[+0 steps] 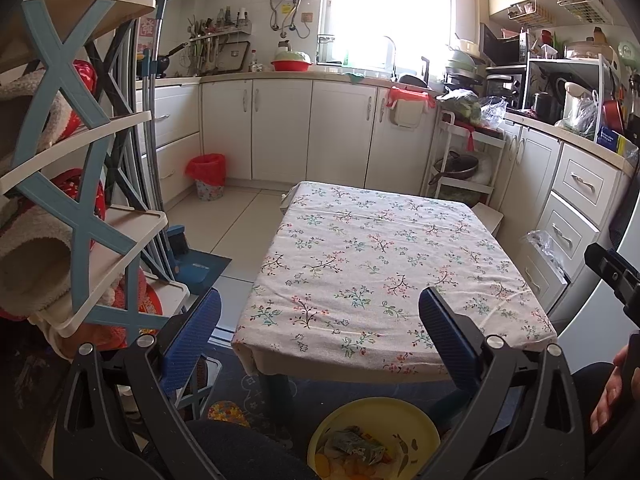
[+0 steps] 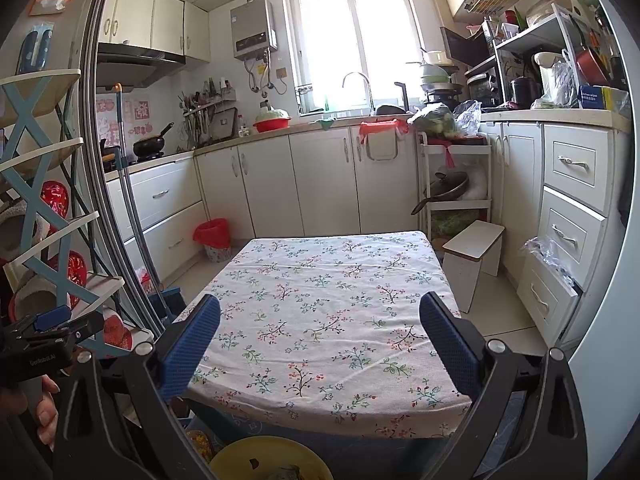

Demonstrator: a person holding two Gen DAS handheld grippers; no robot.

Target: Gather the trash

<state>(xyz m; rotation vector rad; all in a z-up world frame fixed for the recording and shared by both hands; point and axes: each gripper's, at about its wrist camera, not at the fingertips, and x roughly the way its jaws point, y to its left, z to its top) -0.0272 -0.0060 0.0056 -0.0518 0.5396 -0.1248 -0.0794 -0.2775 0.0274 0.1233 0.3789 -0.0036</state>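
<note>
trash already in the bin, surface bare

the low surface draped in a white floral cloth point(image 1: 384, 264) carries nothing in either view. below its near edge, on the floor side, sits the round yellow plastic bin point(image 1: 374, 412) holding crumpled wrappers and orange scraps point(image 1: 352, 448); that is where the trash lies now, between and beneath the two grippers.

the left gripper point(image 1: 320, 336) hangs above the near edge with its blue-padded jaws spread wide and nothing between them. the right gripper point(image 2: 320, 340) is likewise wide apart and empty, raised over the same edge. a hand point(image 1: 612, 392) shows at the right rim of the left view.

judging by the bare cloth, collecting looks nearly or fully done. to finish well, sweep both cameras across the cloth folds and the floor by the table legs for any stray bit, since small scraps could hide in the pattern. if one turns up, come down with jaws straddling it, pinch without catching the cloth, and release low over the yellow bin so nothing bounces out.
</note>
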